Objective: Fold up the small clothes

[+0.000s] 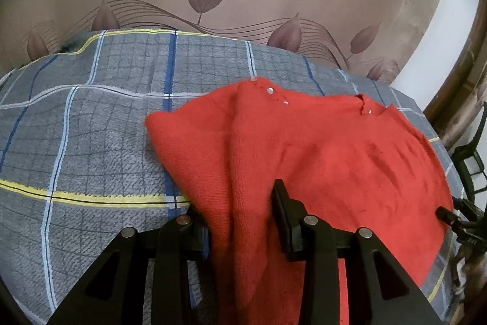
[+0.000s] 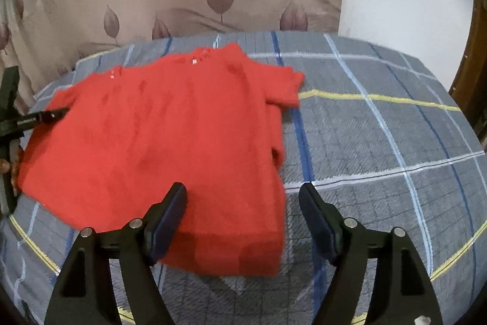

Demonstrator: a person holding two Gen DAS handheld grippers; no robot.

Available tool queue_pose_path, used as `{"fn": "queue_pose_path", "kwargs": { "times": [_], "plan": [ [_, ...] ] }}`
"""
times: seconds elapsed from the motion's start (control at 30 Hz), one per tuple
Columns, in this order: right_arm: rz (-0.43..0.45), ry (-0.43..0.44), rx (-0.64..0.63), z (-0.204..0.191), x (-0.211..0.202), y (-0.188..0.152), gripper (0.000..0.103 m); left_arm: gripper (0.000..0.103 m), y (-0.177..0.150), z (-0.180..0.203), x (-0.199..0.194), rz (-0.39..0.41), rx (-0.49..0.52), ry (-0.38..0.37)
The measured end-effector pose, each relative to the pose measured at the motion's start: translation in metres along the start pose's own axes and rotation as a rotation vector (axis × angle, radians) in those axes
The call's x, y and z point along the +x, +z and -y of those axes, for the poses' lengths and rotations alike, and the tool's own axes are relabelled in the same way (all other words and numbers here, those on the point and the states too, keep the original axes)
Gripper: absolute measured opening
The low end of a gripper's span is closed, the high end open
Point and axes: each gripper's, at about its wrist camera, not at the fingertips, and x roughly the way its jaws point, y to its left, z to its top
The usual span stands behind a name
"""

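I am clamping my left gripper (image 1: 240, 221) on the sweater's (image 2: 158, 136) left edge while my right gripper (image 2: 243, 203), jaws apart, is straddling its near right corner.

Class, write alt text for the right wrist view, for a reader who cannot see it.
A red knitted top lies spread flat on a grey plaid blanket, one sleeve folded in. The right gripper hovers over its near hem, jaws open and holding nothing. The left gripper's tip shows at the top's far-left edge.

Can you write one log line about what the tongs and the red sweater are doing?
left tongs: shut on red sweater | right tongs: open, above hem | plaid blanket: under sweater
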Motion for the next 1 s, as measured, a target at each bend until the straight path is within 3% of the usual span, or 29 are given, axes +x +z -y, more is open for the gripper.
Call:
{"fn": "queue_pose_path", "kwargs": {
  "times": [0.33,0.57,0.67,0.8,1.0],
  "plan": [
    [-0.034,-0.014,-0.015,-0.004,0.007,-0.003,0.086,0.039,-0.002,0.005,0.000,0.003,0.031,0.039],
    [-0.037,0.017,-0.015,-0.004,0.007,-0.002,0.095,0.029,0.003,0.003,0.003,-0.035,0.021,0.007],
    [-0.034,0.039,-0.006,-0.002,0.007,-0.003,0.096,0.023,0.011,0.004,0.002,-0.081,0.003,0.001],
    [-0.017,0.073,0.015,0.002,0.004,-0.003,0.096,0.020,0.017,0.019,0.000,-0.123,0.078,0.054],
    [0.051,0.174,0.089,0.019,-0.008,-0.004,0.096,0.018,0.031,0.046,-0.014,-0.132,0.116,0.067]
  ]
}}
